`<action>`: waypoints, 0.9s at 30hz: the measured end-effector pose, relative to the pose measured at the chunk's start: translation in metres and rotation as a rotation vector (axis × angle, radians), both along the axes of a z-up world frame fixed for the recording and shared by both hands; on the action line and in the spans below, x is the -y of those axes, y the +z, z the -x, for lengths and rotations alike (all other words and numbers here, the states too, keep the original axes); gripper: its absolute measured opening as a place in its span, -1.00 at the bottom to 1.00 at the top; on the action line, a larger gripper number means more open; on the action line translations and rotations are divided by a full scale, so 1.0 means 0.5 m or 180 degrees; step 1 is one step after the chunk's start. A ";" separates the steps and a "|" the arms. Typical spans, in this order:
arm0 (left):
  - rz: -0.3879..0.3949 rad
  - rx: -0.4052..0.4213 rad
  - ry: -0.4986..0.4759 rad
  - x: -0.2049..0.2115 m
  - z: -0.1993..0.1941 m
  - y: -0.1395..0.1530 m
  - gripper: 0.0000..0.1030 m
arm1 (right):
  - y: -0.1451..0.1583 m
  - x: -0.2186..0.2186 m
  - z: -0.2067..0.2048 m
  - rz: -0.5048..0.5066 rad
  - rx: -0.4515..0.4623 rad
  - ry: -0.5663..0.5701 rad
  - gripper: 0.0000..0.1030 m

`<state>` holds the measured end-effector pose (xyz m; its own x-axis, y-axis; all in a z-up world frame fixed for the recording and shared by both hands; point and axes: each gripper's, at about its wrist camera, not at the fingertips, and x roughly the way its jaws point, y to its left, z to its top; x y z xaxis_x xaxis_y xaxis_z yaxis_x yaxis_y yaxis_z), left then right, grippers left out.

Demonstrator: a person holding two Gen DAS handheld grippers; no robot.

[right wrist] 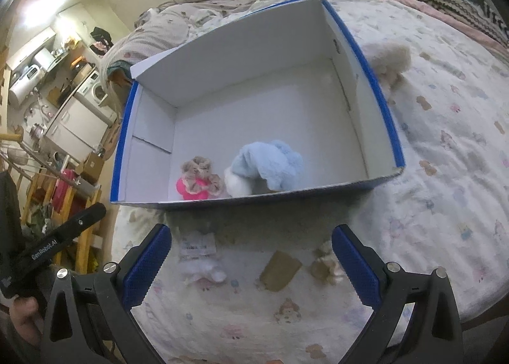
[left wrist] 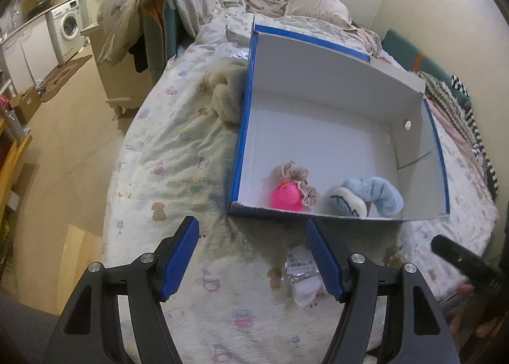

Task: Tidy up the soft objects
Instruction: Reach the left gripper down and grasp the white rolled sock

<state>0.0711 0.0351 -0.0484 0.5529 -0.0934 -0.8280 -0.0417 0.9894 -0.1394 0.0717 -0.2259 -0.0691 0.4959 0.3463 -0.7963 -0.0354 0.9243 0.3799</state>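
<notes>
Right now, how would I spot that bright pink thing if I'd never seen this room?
Find the big blue box with white insides, open on the bed. Look along its near wall: two soft things lie there, a blue plush and, left of it, the pink toy. The toy is the only smooth, vivid pink thing, with a beige scrunchie draped over it.

Box [right wrist: 386,103] far half bare; toys [right wrist: 267,166] crowd near wall.
</notes>
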 end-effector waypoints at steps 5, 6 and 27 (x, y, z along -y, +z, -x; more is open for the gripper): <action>-0.0020 -0.0160 -0.0005 0.000 -0.007 -0.027 0.30 | -0.003 0.025 0.008 -0.0025 -0.0036 -0.0111 1.00; -0.0012 -0.0203 -0.0006 0.001 -0.008 -0.034 0.30 | -0.005 0.029 0.009 -0.0042 -0.0046 -0.0140 1.00; 0.0324 -0.1153 -0.0723 0.186 -0.027 -0.191 0.30 | -0.046 0.046 -0.013 -0.0135 -0.0381 -0.0344 1.00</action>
<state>0.0848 -0.0579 -0.1440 0.1846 -0.2703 -0.9449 0.1112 0.9610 -0.2532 0.0784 -0.2489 -0.0919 0.4344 0.3308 -0.8377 0.1112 0.9033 0.4144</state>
